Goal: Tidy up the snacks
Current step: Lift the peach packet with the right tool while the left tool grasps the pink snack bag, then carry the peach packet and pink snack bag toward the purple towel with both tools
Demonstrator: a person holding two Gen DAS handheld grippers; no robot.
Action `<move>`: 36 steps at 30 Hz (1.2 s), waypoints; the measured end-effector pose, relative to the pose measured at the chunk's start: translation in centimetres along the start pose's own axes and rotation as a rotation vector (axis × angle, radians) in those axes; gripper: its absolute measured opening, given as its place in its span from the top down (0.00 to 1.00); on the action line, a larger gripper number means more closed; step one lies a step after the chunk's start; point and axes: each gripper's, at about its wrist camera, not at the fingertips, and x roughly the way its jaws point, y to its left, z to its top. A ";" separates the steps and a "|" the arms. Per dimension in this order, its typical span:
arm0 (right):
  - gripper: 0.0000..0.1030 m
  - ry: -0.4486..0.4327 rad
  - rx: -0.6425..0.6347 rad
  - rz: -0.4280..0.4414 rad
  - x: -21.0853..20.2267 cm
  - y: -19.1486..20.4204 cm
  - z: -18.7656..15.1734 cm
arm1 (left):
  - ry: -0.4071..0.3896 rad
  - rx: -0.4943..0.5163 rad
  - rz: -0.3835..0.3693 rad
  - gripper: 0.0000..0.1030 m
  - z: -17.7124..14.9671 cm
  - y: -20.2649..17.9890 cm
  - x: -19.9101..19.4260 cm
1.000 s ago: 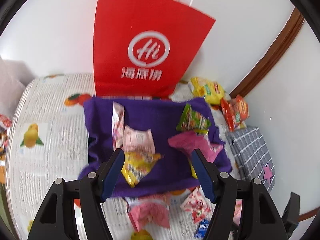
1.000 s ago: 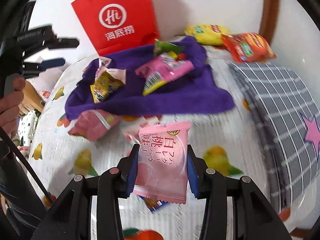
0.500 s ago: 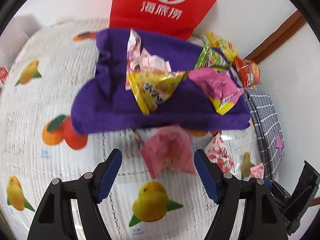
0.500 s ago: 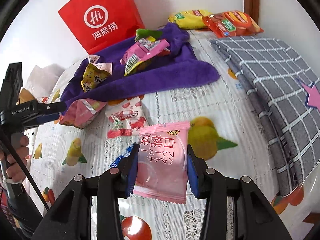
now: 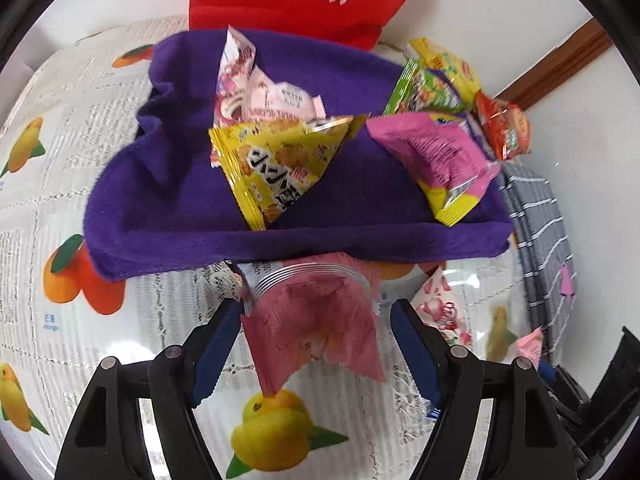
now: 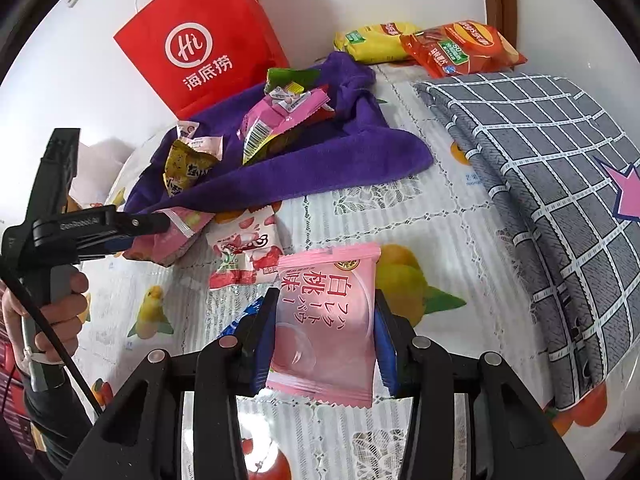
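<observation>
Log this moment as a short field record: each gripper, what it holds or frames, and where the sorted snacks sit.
left gripper: jaws opening, framing a dark pink packet on the tablecloth, pads clear of it
right gripper: shut on a light pink peach packet
purple towel: carries yellow packet, magenta packet
behind towel: red paper bag
</observation>
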 end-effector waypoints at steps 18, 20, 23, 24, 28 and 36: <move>0.58 0.025 -0.030 0.004 1.0 0.8 -0.1 | -0.005 0.050 0.032 0.34 -0.2 -0.8 1.7; 0.58 0.022 -0.034 0.005 0.8 1.0 -0.2 | -0.010 0.047 0.020 0.38 -0.4 -0.6 1.2; 0.58 0.013 -0.042 0.006 0.3 1.4 -0.3 | -0.030 0.051 0.004 0.39 -0.8 -0.5 0.4; 0.58 0.011 -0.044 0.006 0.1 1.5 -0.3 | -0.038 0.053 0.001 0.40 -1.0 -0.5 0.1; 0.58 -0.004 -0.055 0.007 -0.8 2.3 -0.4 | -0.066 0.067 -0.015 0.41 -1.7 -0.5 -1.3; 0.58 -0.064 -0.087 0.012 -3.6 4.2 0.1 | -0.149 0.109 -0.010 0.41 -3.0 -1.0 -5.3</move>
